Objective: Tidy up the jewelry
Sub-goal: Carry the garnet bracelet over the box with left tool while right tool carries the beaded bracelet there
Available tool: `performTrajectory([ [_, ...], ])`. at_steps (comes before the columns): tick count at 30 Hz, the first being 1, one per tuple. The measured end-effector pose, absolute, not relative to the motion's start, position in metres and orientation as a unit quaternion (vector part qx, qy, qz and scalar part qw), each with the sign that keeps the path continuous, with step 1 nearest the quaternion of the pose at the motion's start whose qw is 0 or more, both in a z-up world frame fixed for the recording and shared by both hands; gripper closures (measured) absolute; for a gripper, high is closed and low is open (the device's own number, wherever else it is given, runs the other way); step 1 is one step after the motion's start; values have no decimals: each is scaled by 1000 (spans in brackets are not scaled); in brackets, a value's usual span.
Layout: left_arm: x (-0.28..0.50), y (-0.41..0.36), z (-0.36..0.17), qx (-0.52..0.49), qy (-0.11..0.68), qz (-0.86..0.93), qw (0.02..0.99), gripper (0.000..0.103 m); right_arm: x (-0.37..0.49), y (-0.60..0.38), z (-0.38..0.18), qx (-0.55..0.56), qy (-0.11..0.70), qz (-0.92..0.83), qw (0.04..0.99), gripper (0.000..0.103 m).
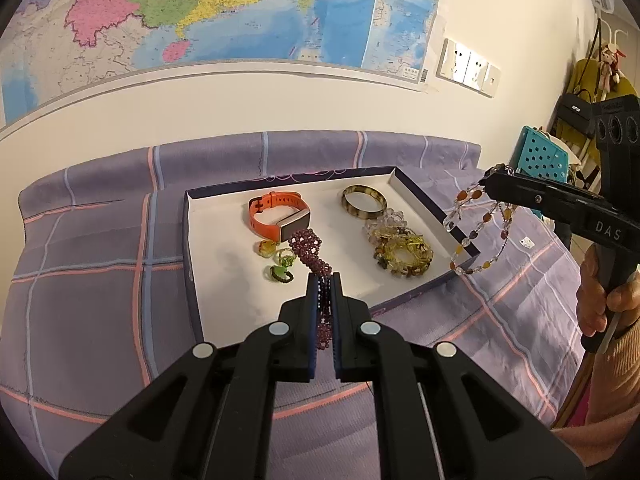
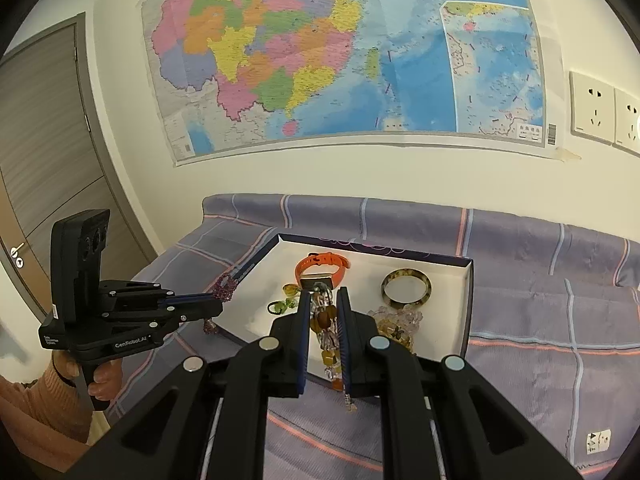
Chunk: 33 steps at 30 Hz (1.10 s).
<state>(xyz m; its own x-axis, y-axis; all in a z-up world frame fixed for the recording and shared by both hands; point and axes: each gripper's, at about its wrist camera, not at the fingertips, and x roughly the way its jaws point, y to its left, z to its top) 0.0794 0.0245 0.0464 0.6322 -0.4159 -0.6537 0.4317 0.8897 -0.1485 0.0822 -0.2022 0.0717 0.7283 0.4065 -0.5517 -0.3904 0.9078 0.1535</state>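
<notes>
While left claw (image 1: 325,280) pinches woven purple-bead bracelet (image 1: 310,250), tortoiseshell bangle (image 1: 363,200) lies round, glossy.

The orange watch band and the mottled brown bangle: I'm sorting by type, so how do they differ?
The orange watch band is a perforated strap with a rectangular face, lying at the white box's left; the mottled brown bangle is a smooth, rigid, closed ring at the right. Both lie loose in the box, ungripped.

A purple bedsheet (image 1: 100,240) checked with pink and pale blue lines. A white-lined tray (image 1: 224,264) with a dark purple rim holds an orange watch (image 1: 276,216), a mottled amber-brown bangle (image 1: 363,200) and green rings (image 1: 280,266).
</notes>
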Motion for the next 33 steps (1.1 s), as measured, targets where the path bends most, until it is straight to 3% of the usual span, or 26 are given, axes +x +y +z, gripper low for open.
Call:
performTrajectory([
  [33,119,20,28,11,382,-206,901,97,125,-206,58,32,321,204,924,92],
])
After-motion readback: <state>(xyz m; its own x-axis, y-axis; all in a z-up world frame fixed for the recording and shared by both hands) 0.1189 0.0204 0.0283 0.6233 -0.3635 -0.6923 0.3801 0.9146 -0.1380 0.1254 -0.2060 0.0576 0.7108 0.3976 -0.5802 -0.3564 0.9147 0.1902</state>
